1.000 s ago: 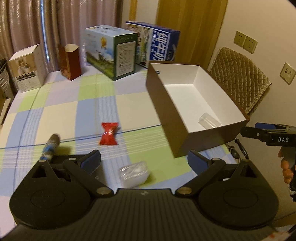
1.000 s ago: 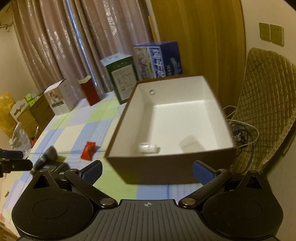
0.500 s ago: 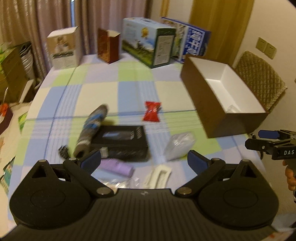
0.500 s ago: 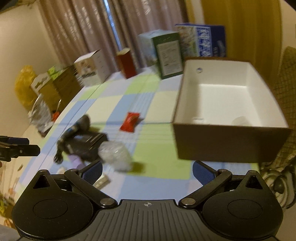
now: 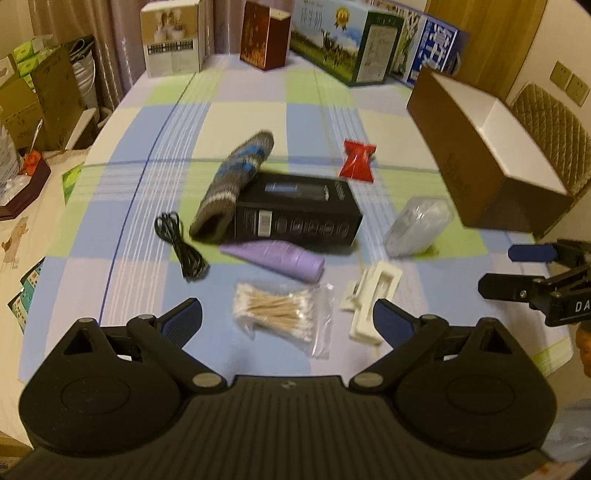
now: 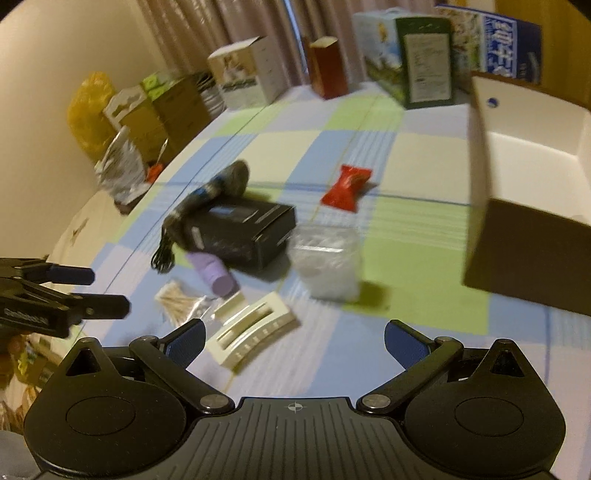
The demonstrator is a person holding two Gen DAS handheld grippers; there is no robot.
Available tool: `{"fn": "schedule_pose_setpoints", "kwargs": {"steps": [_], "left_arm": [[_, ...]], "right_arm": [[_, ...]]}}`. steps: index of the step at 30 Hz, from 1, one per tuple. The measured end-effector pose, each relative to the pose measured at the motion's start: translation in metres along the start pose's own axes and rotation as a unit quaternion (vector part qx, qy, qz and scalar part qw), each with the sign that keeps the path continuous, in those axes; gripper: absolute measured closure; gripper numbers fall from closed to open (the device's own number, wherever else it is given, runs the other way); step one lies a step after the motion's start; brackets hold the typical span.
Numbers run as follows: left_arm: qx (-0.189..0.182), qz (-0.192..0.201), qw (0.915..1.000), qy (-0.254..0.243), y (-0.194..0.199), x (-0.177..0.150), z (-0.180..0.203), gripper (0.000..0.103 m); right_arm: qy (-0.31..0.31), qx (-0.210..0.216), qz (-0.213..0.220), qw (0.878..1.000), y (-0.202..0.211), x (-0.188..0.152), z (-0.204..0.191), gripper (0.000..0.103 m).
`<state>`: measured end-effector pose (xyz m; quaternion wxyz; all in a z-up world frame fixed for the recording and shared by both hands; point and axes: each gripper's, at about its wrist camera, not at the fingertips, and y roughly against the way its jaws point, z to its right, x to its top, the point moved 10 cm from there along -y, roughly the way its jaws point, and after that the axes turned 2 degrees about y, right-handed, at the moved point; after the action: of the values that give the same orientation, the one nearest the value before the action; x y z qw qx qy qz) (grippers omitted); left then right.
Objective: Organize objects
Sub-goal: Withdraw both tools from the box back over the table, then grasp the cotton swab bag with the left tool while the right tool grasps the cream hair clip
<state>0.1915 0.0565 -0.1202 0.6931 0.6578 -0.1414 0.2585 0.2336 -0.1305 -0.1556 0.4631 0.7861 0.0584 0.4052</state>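
Note:
Loose items lie on the checked tablecloth: a bag of cotton swabs [image 5: 280,314], a white plastic holder [image 5: 373,295], a purple tube [image 5: 277,258], a black box [image 5: 299,214], a knitted sock [image 5: 236,181], a black cable [image 5: 181,243], a clear plastic bag [image 5: 417,225] and a red wrapper [image 5: 358,160]. The brown box with white inside [image 5: 480,155] stands at the right; it also shows in the right wrist view [image 6: 532,184]. My left gripper [image 5: 288,321] is open and empty above the swabs. My right gripper [image 6: 295,339] is open and empty above the white holder [image 6: 255,332].
Cartons stand along the table's far edge: a white one [image 5: 173,40], a dark red one [image 5: 264,35], a green one [image 5: 340,40] and a blue one [image 5: 439,51]. Cardboard boxes and bags are stacked off the left edge [image 6: 147,110]. A quilted chair [image 5: 550,129] is behind the brown box.
Both grippers have pulled back from the brown box toward the table's near side and turned left. The pile of loose items has come into view. Both stay open.

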Motion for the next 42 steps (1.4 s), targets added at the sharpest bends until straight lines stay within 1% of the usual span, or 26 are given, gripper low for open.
{"fn": "schedule_pose_setpoints", "kwargs": {"steps": [4, 9, 20, 24, 27, 30, 32, 34, 36, 39, 41, 42], "left_arm": [[0.000, -0.019, 0.9998, 0.000, -0.019, -0.009, -0.003, 0.007], [0.002, -0.037, 0.9992, -0.010, -0.041, -0.015, -0.005, 0.007], [0.010, -0.067, 0.9968, -0.043, -0.083, -0.017, -0.001, 0.007], [0.012, -0.072, 0.9959, -0.053, -0.094, -0.016, -0.001, 0.007], [0.013, -0.070, 0.9954, -0.063, -0.102, -0.014, 0.000, 0.014], [0.005, -0.069, 0.9948, -0.075, -0.107, -0.015, 0.003, 0.021], [0.003, -0.063, 0.9947, -0.081, -0.106, -0.016, 0.002, 0.029], [-0.003, -0.059, 0.9947, -0.084, -0.103, -0.018, 0.001, 0.034], [-0.008, -0.060, 0.9949, -0.080, -0.099, -0.021, -0.003, 0.035], [-0.004, -0.058, 0.9953, -0.078, -0.092, -0.024, -0.012, 0.035], [-0.003, -0.057, 0.9958, -0.072, -0.087, -0.026, -0.020, 0.035], [-0.003, -0.055, 0.9961, -0.068, -0.084, -0.027, -0.024, 0.035]], "right_arm": [[0.002, -0.005, -0.016, 1.000, -0.017, -0.006, -0.004, 0.002], [-0.007, -0.014, -0.021, 1.000, -0.029, -0.009, -0.004, 0.002], [-0.064, -0.049, -0.024, 0.996, -0.032, -0.016, 0.016, 0.002], [-0.078, -0.060, -0.024, 0.995, -0.032, -0.018, 0.020, 0.002], [-0.082, -0.063, -0.023, 0.994, -0.033, -0.017, 0.018, 0.002], [-0.079, -0.061, -0.022, 0.995, -0.036, -0.015, 0.011, 0.002], [-0.077, -0.057, -0.022, 0.995, -0.039, -0.014, 0.004, 0.002], [-0.075, -0.051, -0.024, 0.996, -0.043, -0.013, -0.002, 0.002], [-0.070, -0.048, -0.024, 0.996, -0.047, -0.011, -0.010, 0.002], [-0.065, -0.040, -0.027, 0.997, -0.056, -0.009, -0.021, 0.003], [-0.062, -0.038, -0.031, 0.997, -0.064, -0.007, -0.027, 0.009], [-0.063, -0.037, -0.032, 0.997, -0.068, -0.006, -0.030, 0.010]]}}
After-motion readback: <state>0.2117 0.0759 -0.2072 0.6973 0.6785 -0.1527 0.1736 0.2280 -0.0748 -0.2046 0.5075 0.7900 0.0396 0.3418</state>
